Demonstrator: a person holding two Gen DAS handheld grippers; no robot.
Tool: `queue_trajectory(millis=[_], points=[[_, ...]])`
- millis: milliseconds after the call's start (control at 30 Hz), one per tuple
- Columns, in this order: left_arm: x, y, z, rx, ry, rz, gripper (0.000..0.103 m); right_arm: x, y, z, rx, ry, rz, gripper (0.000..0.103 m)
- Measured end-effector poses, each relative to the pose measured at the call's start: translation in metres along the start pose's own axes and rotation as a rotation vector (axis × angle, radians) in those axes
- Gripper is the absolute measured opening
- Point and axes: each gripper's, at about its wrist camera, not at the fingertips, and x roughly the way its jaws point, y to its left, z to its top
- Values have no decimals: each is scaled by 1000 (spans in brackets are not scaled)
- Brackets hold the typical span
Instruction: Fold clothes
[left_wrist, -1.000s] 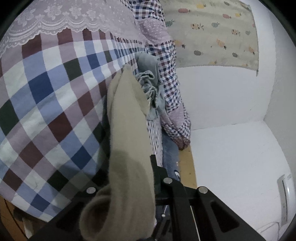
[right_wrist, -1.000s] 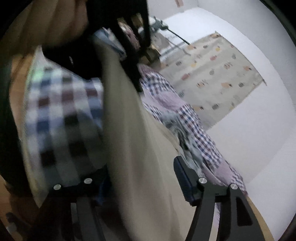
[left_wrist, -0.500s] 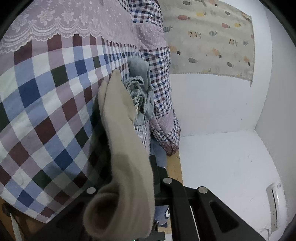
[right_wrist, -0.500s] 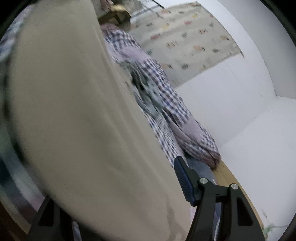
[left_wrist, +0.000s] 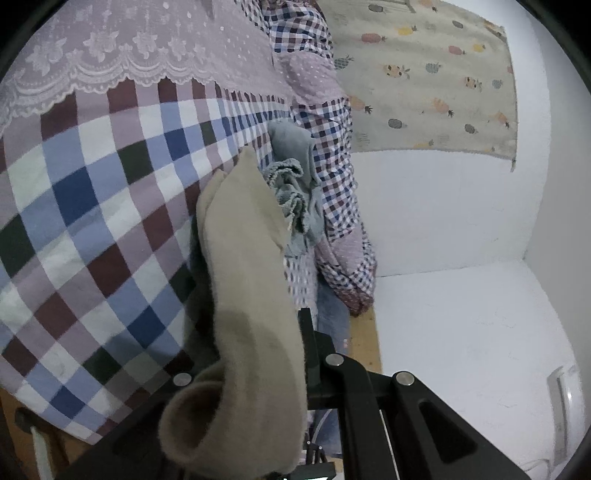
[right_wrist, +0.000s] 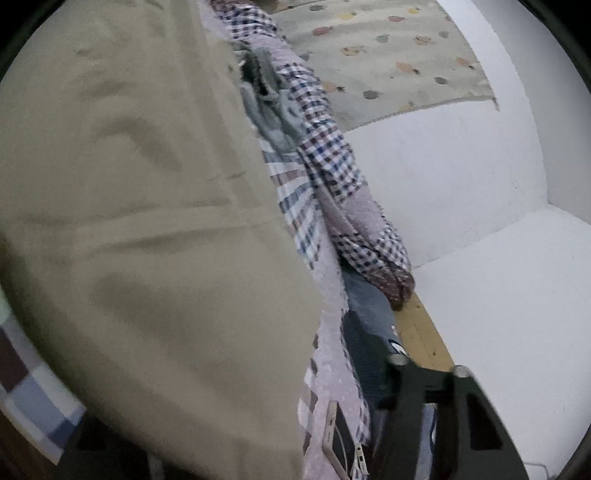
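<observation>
Left wrist view: a beige garment (left_wrist: 243, 295) is pinched between the fingers of the left gripper (left_wrist: 258, 373), with a rolled end bunched near the camera and the rest running forward, away from the gripper, over the checked bedspread (left_wrist: 85, 206). The hold at one end probably serves to keep the cloth lifted off the bed so that it can be stretched or doubled over. Ahead of the gripper, past the far tip of the garment, a crumpled grey-blue cloth (left_wrist: 291, 173) lies against a small-check quilt (left_wrist: 332, 147); to the gripper's right, a white wall (left_wrist: 443, 221) is seen.

Right wrist view: the garment (right_wrist: 147, 221) fills the frame to the left of the right gripper (right_wrist: 406, 380), close to the lens and blurred. Only one dark finger (right_wrist: 399, 373) is seen, at lower right; the other is hidden behind the cloth, so it cannot be told whether that gripper is spread or pinching. Below the gripper, a phone (right_wrist: 334, 439) lies on the bed edge.

Whether the garment is being opened out or has been partly folded cannot be settled: it hangs as a broad sheet between the two views, with no flat folded stack visible.
</observation>
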Motion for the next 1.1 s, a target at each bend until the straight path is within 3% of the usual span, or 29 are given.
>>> queue_trajectory(millis=[100,200,367,567,933,1100], points=[[-3,4,-3,11,-7,35,3,5,3,-2,-18,19,39,12],[-5,6,-5,30,-16,65,3,-1,-7,0,25,17,60,8],[-9,-6,-11,95,-38,72,3,-13,-31,4,120,3,88,7],[-21,-40,-19,153,-58,27,3,-24,-68,16,195,-44,79,6],[-98,-158,-46,310,-161,-187,3,-96,-168,20,329,-158,-47,6],[-133,-200,-59,367,-196,-244,3,-139,-217,28,354,-214,-99,6]])
